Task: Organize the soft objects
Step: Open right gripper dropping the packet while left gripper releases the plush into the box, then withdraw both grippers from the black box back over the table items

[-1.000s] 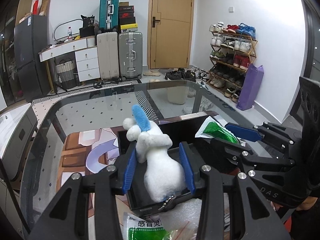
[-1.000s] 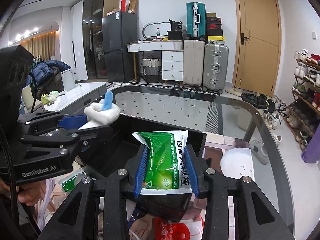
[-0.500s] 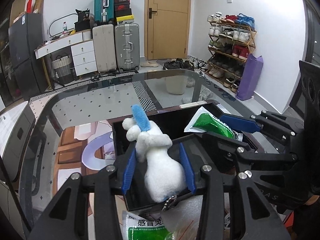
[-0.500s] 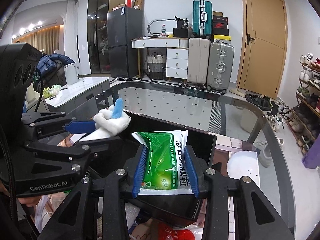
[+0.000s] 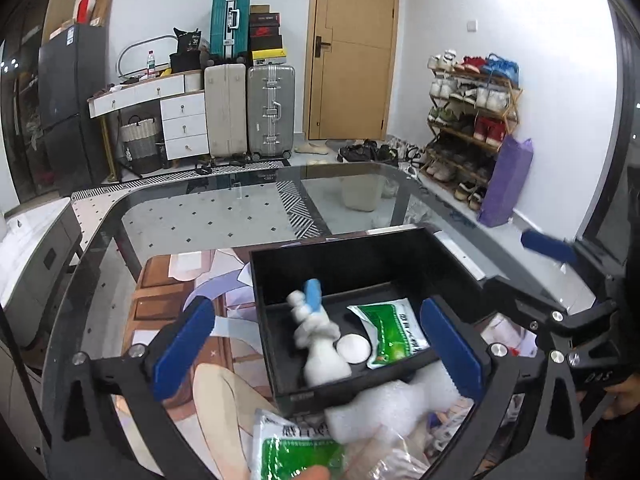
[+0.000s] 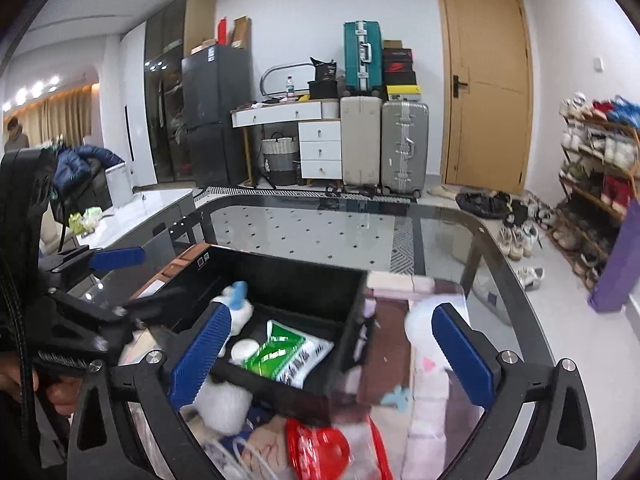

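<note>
A black open box (image 5: 360, 264) stands on the glass table. Inside it a white plush toy with a blue ear (image 5: 320, 360) lies beside a green packet (image 5: 394, 336) and a small white round pad (image 5: 353, 350). My left gripper (image 5: 318, 350) hangs over the box's near side, jaws opening wide, its pads touching nothing. In the right wrist view the same box (image 6: 304, 280) holds the green packet (image 6: 288, 356) and the plush toy (image 6: 238, 304). My right gripper (image 6: 332, 356) is also opening above the box, gripping nothing.
Loose items lie by the box's near wall: another green packet (image 5: 296, 448), white foam (image 5: 384, 408), a red plastic bag (image 6: 320, 448) and a pale pink cloth (image 6: 428, 360). The table's rounded far edge (image 5: 160, 208) borders open floor, with suitcases and a shoe rack beyond.
Both grippers went from shut to wide open. The plush toy left the left jaws and the green packet left the right jaws; both now lie inside the black box.
</note>
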`<action>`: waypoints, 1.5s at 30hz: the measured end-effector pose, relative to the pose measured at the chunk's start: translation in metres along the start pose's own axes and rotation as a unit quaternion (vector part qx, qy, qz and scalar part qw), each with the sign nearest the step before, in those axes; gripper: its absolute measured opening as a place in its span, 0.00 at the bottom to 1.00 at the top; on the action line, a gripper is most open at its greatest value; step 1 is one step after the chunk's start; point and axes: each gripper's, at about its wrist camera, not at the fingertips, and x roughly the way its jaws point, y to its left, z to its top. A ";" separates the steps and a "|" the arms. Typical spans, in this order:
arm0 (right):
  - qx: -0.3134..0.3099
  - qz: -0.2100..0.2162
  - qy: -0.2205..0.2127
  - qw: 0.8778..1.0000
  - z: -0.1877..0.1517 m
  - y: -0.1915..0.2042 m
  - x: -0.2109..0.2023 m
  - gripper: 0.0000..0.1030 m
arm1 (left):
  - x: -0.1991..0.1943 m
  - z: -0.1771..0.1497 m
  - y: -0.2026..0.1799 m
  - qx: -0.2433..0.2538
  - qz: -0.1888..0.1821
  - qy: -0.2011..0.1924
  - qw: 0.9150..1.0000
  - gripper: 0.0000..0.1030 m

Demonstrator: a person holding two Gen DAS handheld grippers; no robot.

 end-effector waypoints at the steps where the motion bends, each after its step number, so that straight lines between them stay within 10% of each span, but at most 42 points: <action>1: 0.006 -0.001 0.004 1.000 -0.003 -0.003 -0.004 0.99 | -0.003 -0.001 0.001 -0.003 -0.002 0.000 1.000 1.00; 45: 0.021 0.002 0.037 0.999 -0.074 0.010 -0.067 0.99 | -0.067 -0.089 -0.003 -0.039 0.040 0.003 0.998 1.00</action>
